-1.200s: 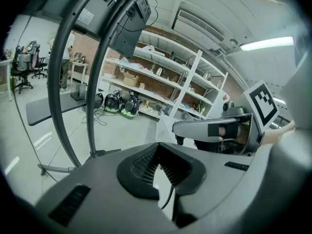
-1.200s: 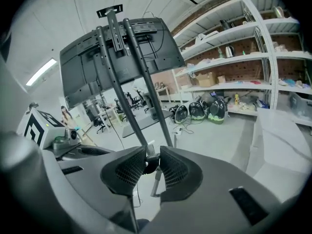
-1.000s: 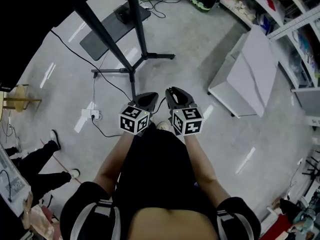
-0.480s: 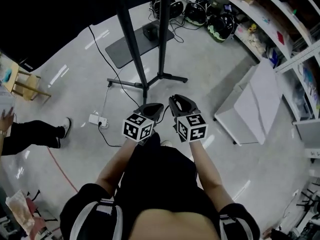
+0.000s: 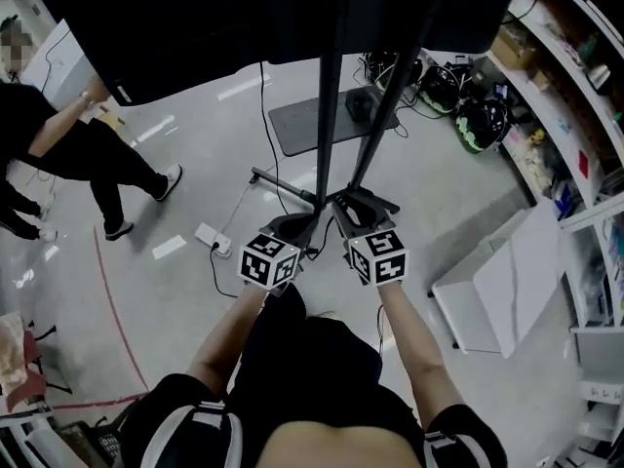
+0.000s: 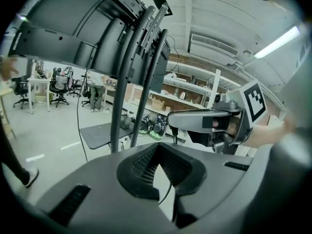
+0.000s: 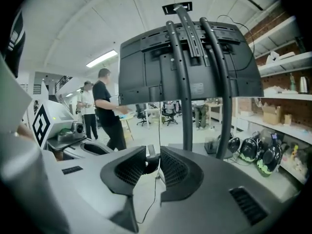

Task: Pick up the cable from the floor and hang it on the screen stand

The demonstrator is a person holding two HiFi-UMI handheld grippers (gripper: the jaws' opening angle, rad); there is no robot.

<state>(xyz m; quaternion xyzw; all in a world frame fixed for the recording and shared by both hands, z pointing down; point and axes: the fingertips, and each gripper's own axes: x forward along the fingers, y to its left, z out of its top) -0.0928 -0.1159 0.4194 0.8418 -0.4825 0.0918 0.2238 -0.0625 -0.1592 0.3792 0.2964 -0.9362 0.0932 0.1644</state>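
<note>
The screen stand [image 5: 331,115] rises just ahead of my two grippers, its black poles carrying the dark screen [image 5: 244,18] overhead. In the head view my left gripper [image 5: 297,224] and right gripper [image 5: 349,205] sit side by side close to the poles. The left gripper view shows its jaws shut on a thin black cable [image 6: 168,194] that hangs down from them. In the right gripper view the jaws are shut on the cable's thicker black end [image 7: 148,162], with the thin lead dropping below. The stand [image 7: 185,91] and the back of the screen [image 7: 190,62] fill that view.
A person [image 5: 88,154] stands at the left. A white power strip [image 5: 210,235] lies on the floor by the stand's feet, near a dark base plate [image 5: 312,125]. Helmets [image 5: 478,125], shelves [image 5: 575,96] and a white cabinet [image 5: 507,281] line the right side.
Both grippers have risen and moved forward to the stand's poles with the cable. The screen now fills the top of the head view, and a person has come into view at the left.
</note>
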